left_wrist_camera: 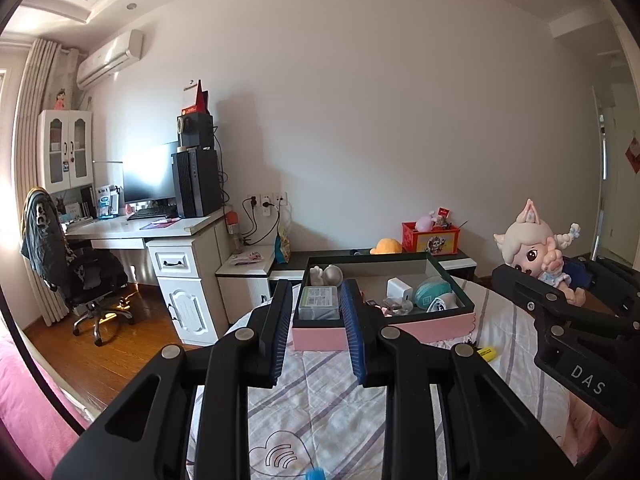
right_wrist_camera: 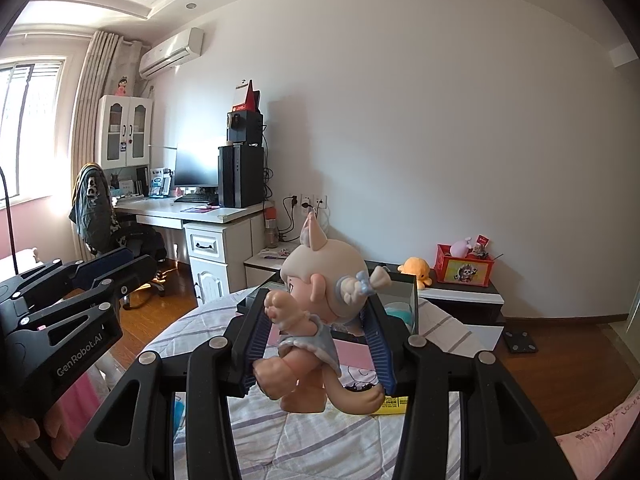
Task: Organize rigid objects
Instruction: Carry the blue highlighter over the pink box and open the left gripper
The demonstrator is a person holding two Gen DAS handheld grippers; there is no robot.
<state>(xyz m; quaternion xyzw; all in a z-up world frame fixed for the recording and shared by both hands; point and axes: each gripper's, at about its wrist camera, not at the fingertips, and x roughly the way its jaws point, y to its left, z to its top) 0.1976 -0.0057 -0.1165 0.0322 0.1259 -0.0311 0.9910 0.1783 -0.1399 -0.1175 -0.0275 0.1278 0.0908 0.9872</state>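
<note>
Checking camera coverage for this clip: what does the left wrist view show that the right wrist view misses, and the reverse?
Only the left wrist view looks into the pink storage box: a clear case, white charger and teal pouch. It also shows the left hand-held gripper with nothing between its fingers.

Only the right wrist view shows the window and the right hand-held gripper clamped on the doll.

Both share the doll, the yellow highlighter, the desk and the red toy box.

Pink box front hidden behind left tongs, yellow marker half-covered
</note>
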